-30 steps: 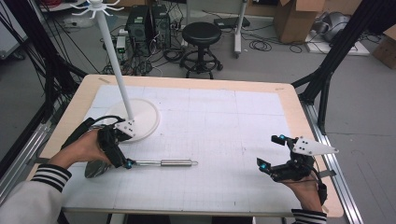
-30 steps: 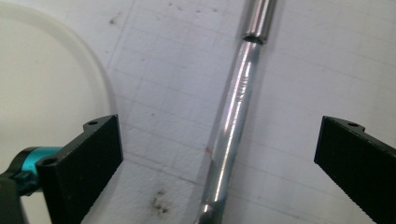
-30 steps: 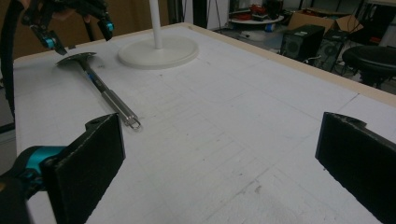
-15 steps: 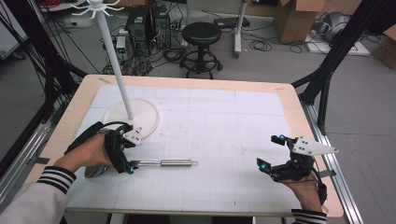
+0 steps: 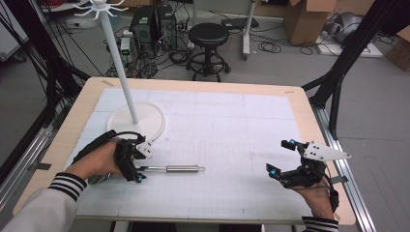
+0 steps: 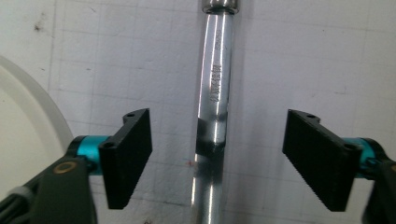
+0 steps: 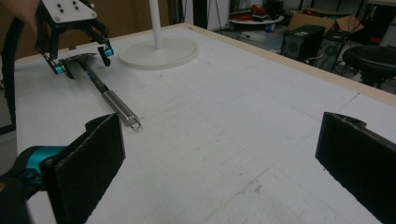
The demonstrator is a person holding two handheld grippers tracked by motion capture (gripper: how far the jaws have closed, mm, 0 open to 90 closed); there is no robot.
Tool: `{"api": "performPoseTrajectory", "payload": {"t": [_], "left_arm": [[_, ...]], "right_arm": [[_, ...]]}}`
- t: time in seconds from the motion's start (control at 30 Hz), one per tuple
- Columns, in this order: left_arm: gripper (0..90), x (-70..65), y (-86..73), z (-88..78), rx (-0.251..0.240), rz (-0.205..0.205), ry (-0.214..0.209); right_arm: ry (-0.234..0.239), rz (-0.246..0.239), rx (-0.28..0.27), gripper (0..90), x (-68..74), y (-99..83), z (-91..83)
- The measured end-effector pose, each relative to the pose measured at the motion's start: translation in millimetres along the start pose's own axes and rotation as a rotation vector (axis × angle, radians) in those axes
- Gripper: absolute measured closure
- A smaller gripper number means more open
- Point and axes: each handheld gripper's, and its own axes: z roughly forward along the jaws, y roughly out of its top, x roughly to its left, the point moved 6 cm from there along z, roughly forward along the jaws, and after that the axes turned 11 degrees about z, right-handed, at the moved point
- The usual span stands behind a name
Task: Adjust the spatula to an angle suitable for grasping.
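A metal utensil (image 5: 181,168) with a long shiny shaft lies flat on the white table mat, its handle pointing right. My left gripper (image 5: 140,165) is open and hangs over the shaft's left part. In the left gripper view the shaft (image 6: 212,116) runs up between the two black jaws without touching either, and the left gripper (image 6: 217,154) is low over the mat. From the right gripper view the utensil (image 7: 114,105) shows a flat dark head under the left gripper (image 7: 80,59). My right gripper (image 5: 281,158) is open at the table's front right, holding nothing.
A white stand with a tall pole and a round base (image 5: 138,121) sits just behind my left hand; its base rim (image 6: 23,140) lies close to the left jaw. The wooden table border (image 5: 309,121) frames the mat. A stool (image 5: 208,36) and cables are on the floor beyond.
My left hand has slid a little to the right, bringing its open jaws over the utensil's shaft. The right gripper has stayed still.
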Motion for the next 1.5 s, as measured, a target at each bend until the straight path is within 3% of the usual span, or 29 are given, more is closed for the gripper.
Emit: {"api": "performPoseTrajectory", "payload": {"t": [0.43, 0.87, 1.13, 1.3, 1.5], "left_arm": [[46.5, 2.1, -2.6, 9.0, 0.049, 0.002, -0.013], [60.4, 2.6, -2.5, 14.5, 0.074, -0.006, -0.028], [64.4, 2.8, -4.9, 14.0, 0.083, -0.021, -0.032], [72.7, 2.0, -5.5, 15.1, 0.091, 0.005, -0.043], [73.9, 0.9, -4.5, 15.1, 0.097, 0.016, -0.032]], "right_arm": [[0.003, 0.001, -0.001, 0.4, 0.1, -0.3, 0.6], [0.004, 0.002, 0.000, 0.4, 0.2, -0.3, 0.9], [0.005, -0.001, 0.003, 0.3, 0.1, -0.8, 1.2], [0.004, 0.000, 0.003, 0.4, 0.1, -0.8, 1.1], [0.006, 0.000, 0.003, 0.4, 0.3, -0.6, 1.2]]}}
